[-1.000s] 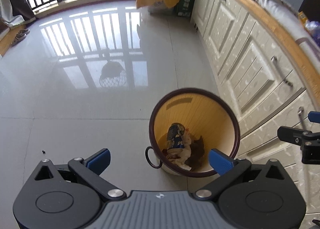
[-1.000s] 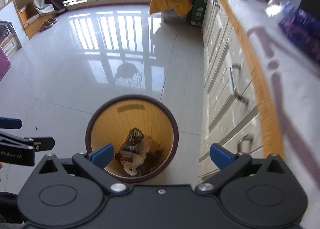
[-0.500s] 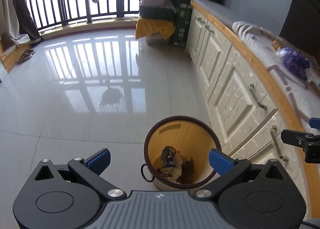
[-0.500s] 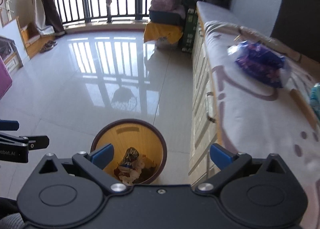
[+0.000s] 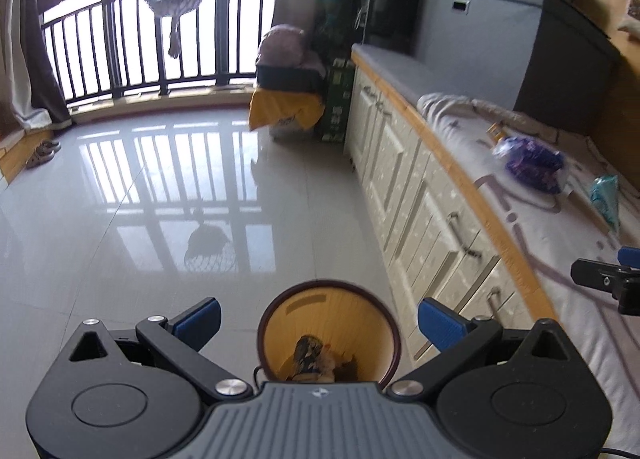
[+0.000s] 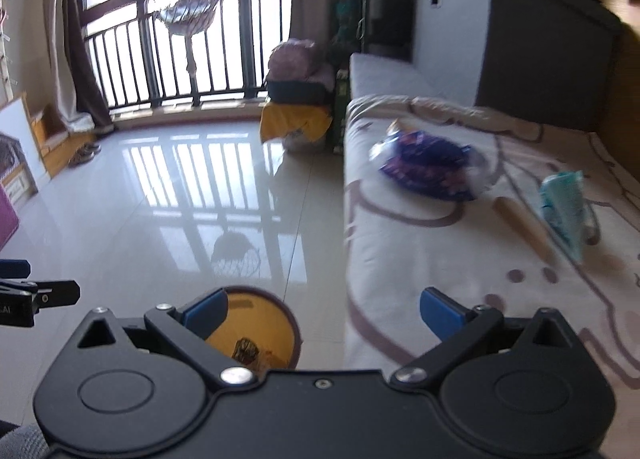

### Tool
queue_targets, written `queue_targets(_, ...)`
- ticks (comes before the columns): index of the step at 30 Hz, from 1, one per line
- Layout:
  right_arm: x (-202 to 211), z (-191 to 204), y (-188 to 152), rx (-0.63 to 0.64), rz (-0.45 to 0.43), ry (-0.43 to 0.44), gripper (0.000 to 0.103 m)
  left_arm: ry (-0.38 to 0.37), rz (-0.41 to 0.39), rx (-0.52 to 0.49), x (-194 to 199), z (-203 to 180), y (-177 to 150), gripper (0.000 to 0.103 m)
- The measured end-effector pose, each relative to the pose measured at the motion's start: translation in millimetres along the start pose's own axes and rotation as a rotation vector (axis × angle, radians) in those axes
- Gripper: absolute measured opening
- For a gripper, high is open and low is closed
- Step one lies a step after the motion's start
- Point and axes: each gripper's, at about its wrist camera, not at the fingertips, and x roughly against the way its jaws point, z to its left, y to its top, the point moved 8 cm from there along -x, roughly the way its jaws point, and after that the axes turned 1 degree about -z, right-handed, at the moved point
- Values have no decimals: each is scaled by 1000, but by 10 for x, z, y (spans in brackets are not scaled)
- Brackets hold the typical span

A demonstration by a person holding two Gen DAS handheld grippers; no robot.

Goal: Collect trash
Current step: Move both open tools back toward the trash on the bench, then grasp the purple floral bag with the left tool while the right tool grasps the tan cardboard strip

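Both grippers, left gripper (image 5: 318, 319) and right gripper (image 6: 324, 309), gape wide, empty. Purple wrapper (image 6: 430, 165) lies at one o'clock on the cloth-covered counter (image 6: 400, 243); its slick, crinkly film could slip from the pads.

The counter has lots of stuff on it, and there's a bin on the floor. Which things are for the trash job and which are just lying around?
For the job:
- purple wrapper
- teal packet
- trash bin, already holding some rubbish
- left gripper and right gripper, both open and empty

Just lying about:
- wooden rolling pin
- shoes by the window
- yellow cloth
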Motion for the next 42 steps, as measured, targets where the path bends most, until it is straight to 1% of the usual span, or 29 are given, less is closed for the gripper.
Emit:
queue_targets(7,227,-465,56,-22,-84,-38,103,-67,-81,-20,-7,-435,138,103)
queue_targets(12,325,-846,74,-23,-139,-92,103,-140,-126,-48,-81,-875,237,103)
queue_targets(18,317,-1368,32,-85,-186,-144,103,-229,-164,-89,-244,-1421,391,103)
queue_targets(23,235,-1698,-24,-148,-207,-171,103,-297,-181,-125,-435,-1813,512,103)
queue_targets(27,80,-1933,-71,-201,-200,-179,103,-356,-189,-143,-655,-2075,643,103)
queue_targets(30,-77,-2031,-89,-202,-189,-184,103,-405,-201,-171,-828,-2242,740,103)
queue_targets(32,-186,-2079,-92,-201,-183,-187,103,-420,-220,-193,-950,-2315,804,103)
queue_targets(35,-302,-2115,-57,-224,-203,-116,103,-444,-224,-254,-1174,-2425,894,103)
queue_targets(37,-362,-2118,-12,-246,-224,-64,99,-454,-239,-293,-1313,-2480,966,103)
queue_targets(38,-399,-2125,2,-254,-224,-56,89,-460,-244,-303,-1383,-2498,1000,103)
queue_targets(39,-452,-2139,15,-257,-215,-65,75,-468,-246,-308,-1465,-2507,1037,103)
queue_targets(41,-543,-2156,30,-261,-199,-81,60,-484,-243,-304,-1623,-2512,1104,103)
queue_targets(42,-590,-2163,34,-268,-190,-81,58,-486,-244,-297,-1708,-2505,1147,103)
